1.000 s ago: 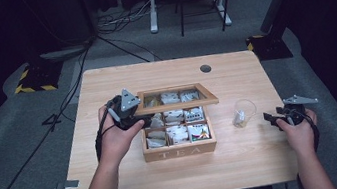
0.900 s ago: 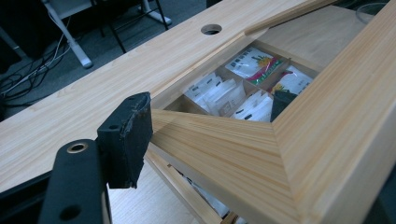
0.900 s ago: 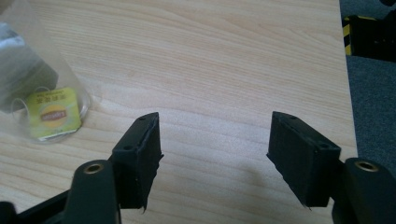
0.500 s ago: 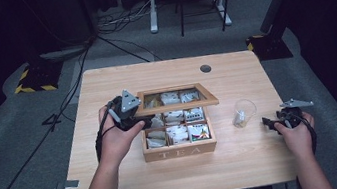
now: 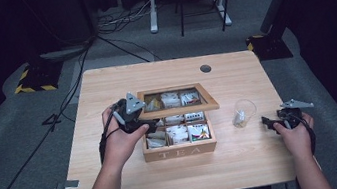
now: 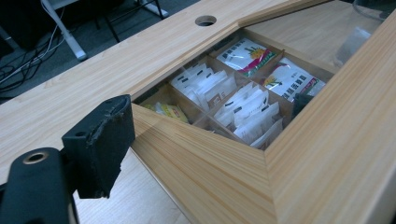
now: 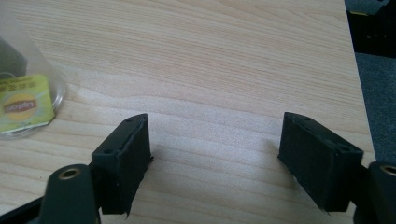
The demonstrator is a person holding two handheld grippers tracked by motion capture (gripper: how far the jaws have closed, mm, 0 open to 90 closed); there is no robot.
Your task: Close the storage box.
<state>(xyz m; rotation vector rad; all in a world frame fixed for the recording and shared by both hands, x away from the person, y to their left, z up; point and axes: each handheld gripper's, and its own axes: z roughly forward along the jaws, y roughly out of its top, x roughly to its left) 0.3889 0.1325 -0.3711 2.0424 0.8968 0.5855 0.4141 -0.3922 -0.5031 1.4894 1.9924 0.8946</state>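
Observation:
A wooden tea box (image 5: 180, 151) marked TEA stands mid-table, its glass-paned lid (image 5: 208, 104) raised. Tea bags (image 6: 252, 112) fill its compartments. My left gripper (image 5: 149, 123) is at the lid's left corner. Its jaws have just been opening, and the lid's wooden frame (image 6: 210, 158) lies between them. One finger (image 6: 98, 144) stands beside the frame edge; the other is hidden behind the wood. My right gripper (image 5: 267, 121) (image 7: 215, 154) rests low over bare table at the right. Its jaws have also just been opening, with nothing between them.
A clear glass cup (image 5: 244, 112) holding a yellow-labelled tea bag (image 7: 21, 107) stands between the box and my right gripper. A cable hole (image 5: 205, 68) sits near the table's far edge. The table's right edge (image 7: 359, 93) is close to my right gripper.

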